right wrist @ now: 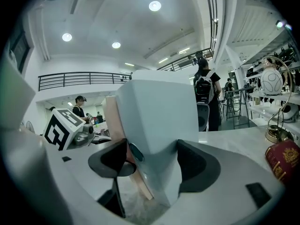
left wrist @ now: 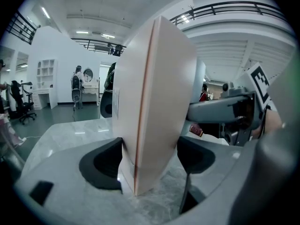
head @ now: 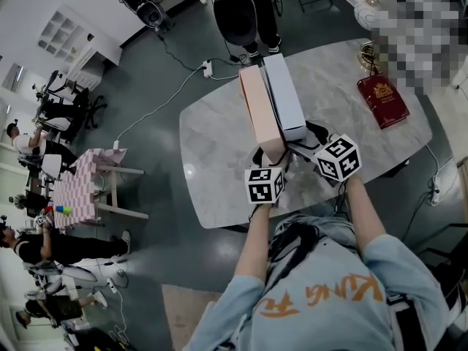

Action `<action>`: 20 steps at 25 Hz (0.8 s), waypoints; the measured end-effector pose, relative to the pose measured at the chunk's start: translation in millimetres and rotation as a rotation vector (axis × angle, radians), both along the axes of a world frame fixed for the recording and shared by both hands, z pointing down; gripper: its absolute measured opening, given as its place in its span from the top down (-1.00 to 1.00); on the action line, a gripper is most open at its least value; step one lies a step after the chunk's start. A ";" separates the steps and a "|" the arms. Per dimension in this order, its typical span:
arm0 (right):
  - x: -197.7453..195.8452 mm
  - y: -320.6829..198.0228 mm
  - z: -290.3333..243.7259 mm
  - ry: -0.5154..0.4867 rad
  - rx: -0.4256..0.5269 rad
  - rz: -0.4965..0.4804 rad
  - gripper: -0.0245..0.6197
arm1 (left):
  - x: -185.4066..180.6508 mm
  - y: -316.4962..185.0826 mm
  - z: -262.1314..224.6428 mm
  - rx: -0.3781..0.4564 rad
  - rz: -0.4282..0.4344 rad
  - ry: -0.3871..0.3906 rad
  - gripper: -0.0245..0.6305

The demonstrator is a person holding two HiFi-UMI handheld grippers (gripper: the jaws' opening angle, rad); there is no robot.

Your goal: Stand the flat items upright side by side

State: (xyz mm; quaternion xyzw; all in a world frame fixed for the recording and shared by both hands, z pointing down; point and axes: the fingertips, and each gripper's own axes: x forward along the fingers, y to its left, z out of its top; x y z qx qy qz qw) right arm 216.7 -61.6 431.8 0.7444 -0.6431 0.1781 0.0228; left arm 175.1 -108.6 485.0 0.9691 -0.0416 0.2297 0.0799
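Two flat boxes stand upright side by side on the marble table (head: 216,148). The pink box (head: 259,104) is on the left and the pale blue box (head: 285,86) touches its right side. My left gripper (head: 269,154) is shut on the near end of the pink box (left wrist: 154,102), with both pads against its faces. My right gripper (head: 307,139) is shut on the near end of the pale blue box (right wrist: 159,111). In the right gripper view, the pink box (right wrist: 112,116) shows just left of the blue one. Both boxes' bottom edges rest on the tabletop.
A red book (head: 382,101) lies flat at the table's right end, near a gold ornament (head: 368,50). A person in black (head: 245,13) stands past the far edge. The table's near edge runs just below my grippers.
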 end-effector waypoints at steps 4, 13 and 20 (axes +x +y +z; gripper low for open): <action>1.6 5.1 0.2 0.001 0.005 0.026 -0.09 | -1.8 -0.4 -0.3 -0.002 -0.004 -0.002 -0.23; 12.2 21.3 4.0 0.009 0.003 0.098 -0.07 | -7.3 5.7 -8.2 -0.011 -0.003 0.033 -0.17; 7.1 26.5 2.4 0.009 -0.005 0.110 -0.07 | -25.8 4.0 -9.9 -0.053 -0.051 0.050 -0.11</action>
